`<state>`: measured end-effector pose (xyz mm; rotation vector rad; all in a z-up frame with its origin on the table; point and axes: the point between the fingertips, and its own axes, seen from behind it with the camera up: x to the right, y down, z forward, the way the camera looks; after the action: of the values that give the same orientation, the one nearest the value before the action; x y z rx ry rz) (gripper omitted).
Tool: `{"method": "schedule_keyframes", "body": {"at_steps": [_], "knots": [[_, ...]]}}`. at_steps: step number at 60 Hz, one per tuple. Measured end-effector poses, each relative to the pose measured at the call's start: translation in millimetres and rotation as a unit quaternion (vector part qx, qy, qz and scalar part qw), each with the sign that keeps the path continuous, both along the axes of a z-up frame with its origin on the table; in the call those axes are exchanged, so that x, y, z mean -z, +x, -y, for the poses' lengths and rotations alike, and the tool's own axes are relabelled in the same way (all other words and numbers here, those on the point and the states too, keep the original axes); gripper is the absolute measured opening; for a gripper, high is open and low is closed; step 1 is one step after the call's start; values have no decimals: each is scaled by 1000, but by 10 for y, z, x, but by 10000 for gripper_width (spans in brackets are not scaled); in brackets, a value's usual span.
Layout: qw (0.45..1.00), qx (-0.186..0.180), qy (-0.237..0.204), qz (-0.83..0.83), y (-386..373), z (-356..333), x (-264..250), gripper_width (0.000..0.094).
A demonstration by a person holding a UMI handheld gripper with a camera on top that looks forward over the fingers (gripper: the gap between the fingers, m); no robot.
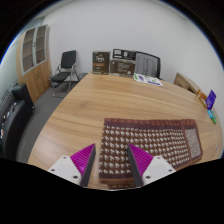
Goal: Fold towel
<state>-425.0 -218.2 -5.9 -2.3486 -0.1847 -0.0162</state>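
A brown towel with a white houndstooth pattern lies spread on the wooden table, its near edge just between my fingers. My gripper hovers over that near edge. The pink pads stand wide apart on either side of the towel's near corner strip, and nothing is pinched between them. The towel stretches away to the right beyond the fingers.
A black chair stands beyond the table at the far left, next to a wooden cabinet. Framed pictures lean on the far wall. Papers and small items lie at the table's far right.
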Motion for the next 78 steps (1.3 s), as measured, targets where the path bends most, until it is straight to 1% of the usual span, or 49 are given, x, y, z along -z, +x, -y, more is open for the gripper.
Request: {"method": "schedule_keyframes", "body": {"at_steps": [5,9,11,12,18,24,27,31,41,44,48,54,64,68,71,72,74,78], "knots": [[1000,8,0,20,135,-27,17,373],[999,0,3,33,193,-44,23,223],[999,-4,5,46,245,-42,14,128],[999,-7,7,53,262,-46,10,100],[997,-35,14,60,230,-58,-2,59],[999,-45,8,10,153,-24,-65,46],[999,-45,4,-9,90,-15,-119,47],[998,-55,8,-42,-11,-2,-326,47],[982,-83,27,-170,-362,-19,-1115,47],[976,-83,37,-196,-339,-49,-1381,47],[974,-74,48,-211,-154,-160,-1528,46],[977,-48,46,-202,363,-293,-1397,46],[986,8,-4,-169,1219,-393,-730,59],[986,19,-18,-163,1426,-394,-572,110],[988,21,-23,-153,1565,-408,-477,180],[988,23,-25,-148,1628,-401,-459,220],[990,29,-25,-137,1756,-393,-426,330],[992,32,-24,-122,1923,-357,-442,603]]}}
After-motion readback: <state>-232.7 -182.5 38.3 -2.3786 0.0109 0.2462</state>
